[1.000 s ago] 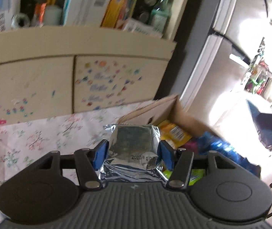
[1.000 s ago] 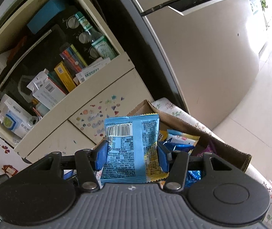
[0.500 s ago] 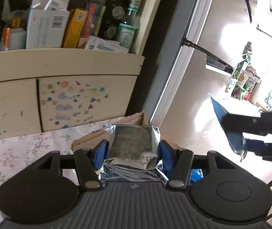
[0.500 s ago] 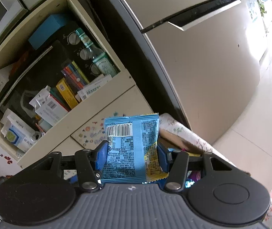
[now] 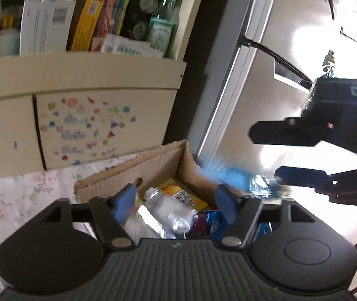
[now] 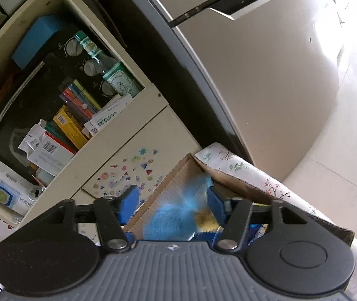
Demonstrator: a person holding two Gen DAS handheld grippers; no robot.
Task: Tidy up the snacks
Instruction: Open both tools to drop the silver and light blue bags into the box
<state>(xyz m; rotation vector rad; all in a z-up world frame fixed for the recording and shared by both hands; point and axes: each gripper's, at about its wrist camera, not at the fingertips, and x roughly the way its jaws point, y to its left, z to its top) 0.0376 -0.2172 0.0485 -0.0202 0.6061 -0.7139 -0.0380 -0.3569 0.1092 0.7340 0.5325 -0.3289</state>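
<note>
Much of the scene is smeared or cut off: the blue packet is showing only as a motion-blurred cyan streak in the right wrist view, its print unreadable, and in the left wrist view it is appearing as a blurred blue smear near the far corner of the cardboard box, so whether it is touching anything cannot be told. The left gripper's body is hiding the near half of the box, and the right gripper's body is covering most of the box interior in its own view, leaving only a wall and a torn rim visible. The left gripper is hovering above the box with its blue pads spread wide and nothing between them; the silver foil packet is lying below inside the box, tilted, on top of a yellow packet and beside dark blue wrappers that are partly hidden. The right gripper is also standing with its jaws apart, pointing down toward the box, the blue blur sitting loose between and below the pads rather than clamped. From the left wrist view the right gripper is reaching in from the right edge, partly cut off. The box is resting on a floral cloth in front of a stickered cabinet beside a fridge.
</note>
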